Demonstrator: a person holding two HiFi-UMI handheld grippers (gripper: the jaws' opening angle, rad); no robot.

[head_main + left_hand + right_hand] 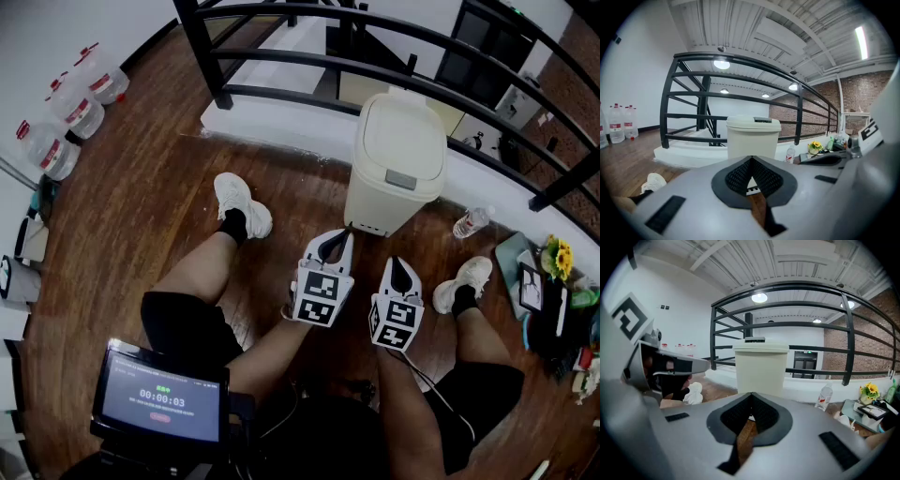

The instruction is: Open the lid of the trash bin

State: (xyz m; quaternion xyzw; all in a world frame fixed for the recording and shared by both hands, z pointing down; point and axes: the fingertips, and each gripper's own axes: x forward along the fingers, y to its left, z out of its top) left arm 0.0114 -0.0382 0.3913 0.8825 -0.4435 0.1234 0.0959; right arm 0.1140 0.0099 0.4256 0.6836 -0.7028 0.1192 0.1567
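both tools are held low over the person's lap, side by side and level, noses aimed at the trash bin (394,173), which reads as a ready pose before any reach begins. the left gripper (335,246) has its jaws brought together at the tips with nothing between them; only a sliver of wooden floor (757,206) shows through the notch behind the tips. the right gripper (401,272), just beside it, is closed the same way and equally empty. the bin stands straight ahead of both noses, apart from them and untouched, a little nearer the left one's line in the head view. it is a cream plastic tub with smooth, slightly tapering walls and rounded corners, and its domed lid (403,141) sits fully down. a grey tab (400,179) lies at the lid edge facing the tools, probably the press point, so a closed nose suits pushing it better than an open one. the jaw pads are dark and finely ribbed, set in pale matt shells. beyond the bin runs a black metal railing (281,56), and a clear bottle (472,222) stands to the right of the right gripper's line.
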